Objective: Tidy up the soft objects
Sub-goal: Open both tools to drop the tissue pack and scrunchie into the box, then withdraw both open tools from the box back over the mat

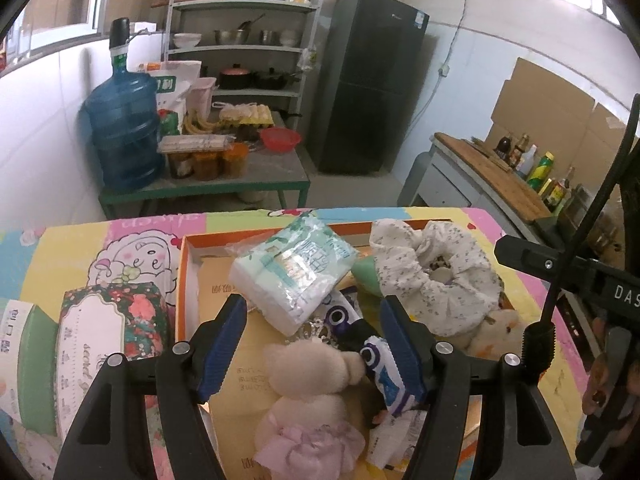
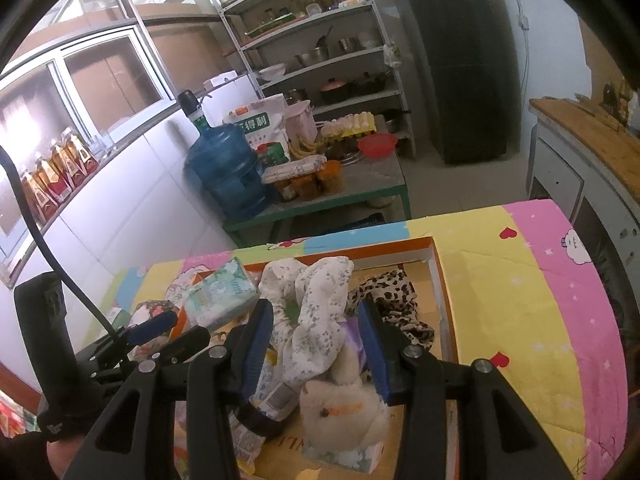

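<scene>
An orange-rimmed cardboard box on a patterned cloth holds soft things. In the left wrist view it holds a tissue pack, a white floral cloth, a beige plush bear with a pink skirt and a blue-white packet. My left gripper is open above the bear and packet. In the right wrist view my right gripper is open over the floral cloth and a cream plush; a leopard-print cloth lies beyond.
A floral tissue box and a green-white box sit left of the cardboard box. Beyond the table stand a green bench with a water jug, shelves, a dark fridge and a counter with bottles.
</scene>
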